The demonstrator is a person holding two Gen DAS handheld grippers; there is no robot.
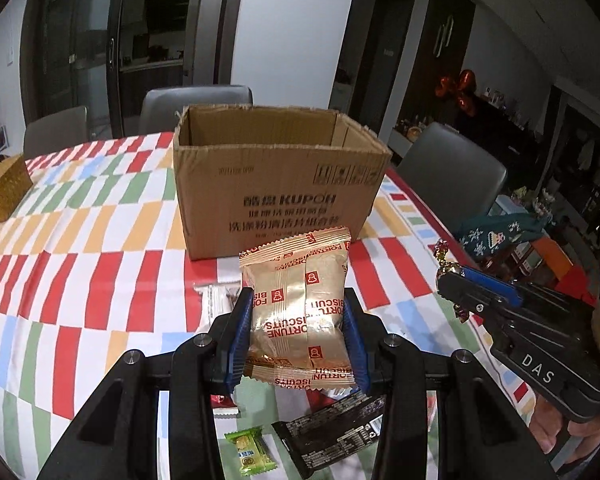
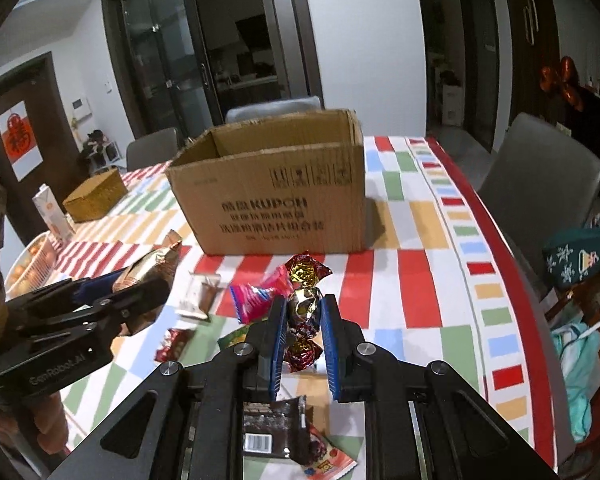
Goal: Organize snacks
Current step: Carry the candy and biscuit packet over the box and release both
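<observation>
Gold crinkly biscuit packet (image 1: 298,312) sits clamped in the left gripper (image 1: 298,334) jaws; the right gripper (image 2: 303,334) jaws pinch a foil-wrapped candy (image 2: 303,308). Corrugated cardboard box (image 1: 276,184) stands at twelve o'clock on the table (image 1: 80,264).

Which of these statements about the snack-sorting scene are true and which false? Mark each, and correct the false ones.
1. The left gripper is shut on the gold biscuit packet. True.
2. The right gripper is open and holds nothing. False: it is shut on the foil-wrapped candy.
3. The cardboard box stands open at the top on the checked tablecloth. True.
4. The woven basket sits inside the box. False: it sits apart on the tablecloth.
5. A black snack packet lies on the table. True.
</observation>
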